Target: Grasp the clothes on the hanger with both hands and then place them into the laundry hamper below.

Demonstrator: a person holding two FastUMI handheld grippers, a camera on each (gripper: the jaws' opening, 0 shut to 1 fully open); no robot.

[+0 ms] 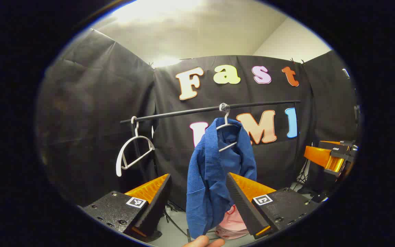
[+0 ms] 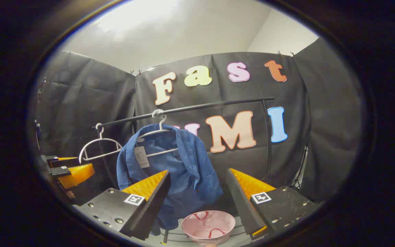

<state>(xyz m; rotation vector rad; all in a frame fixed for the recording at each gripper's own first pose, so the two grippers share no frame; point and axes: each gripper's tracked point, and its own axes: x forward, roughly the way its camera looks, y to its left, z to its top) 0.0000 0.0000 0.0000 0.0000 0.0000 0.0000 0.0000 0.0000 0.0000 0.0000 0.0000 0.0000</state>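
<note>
A blue knit garment hangs on a white hanger from a black rail. Below it sits the pink laundry hamper. My left gripper is open, and the garment hangs between and just beyond its fingers. My right gripper is open too, short of the garment's right half. Farther off, the right gripper appears in the left gripper view and the left gripper in the right gripper view.
An empty white hanger hangs near the rail's left end. The rail's upright post stands on the right. Black cloth walls close the booth behind and at both sides. A fingertip shows at the bottom edge.
</note>
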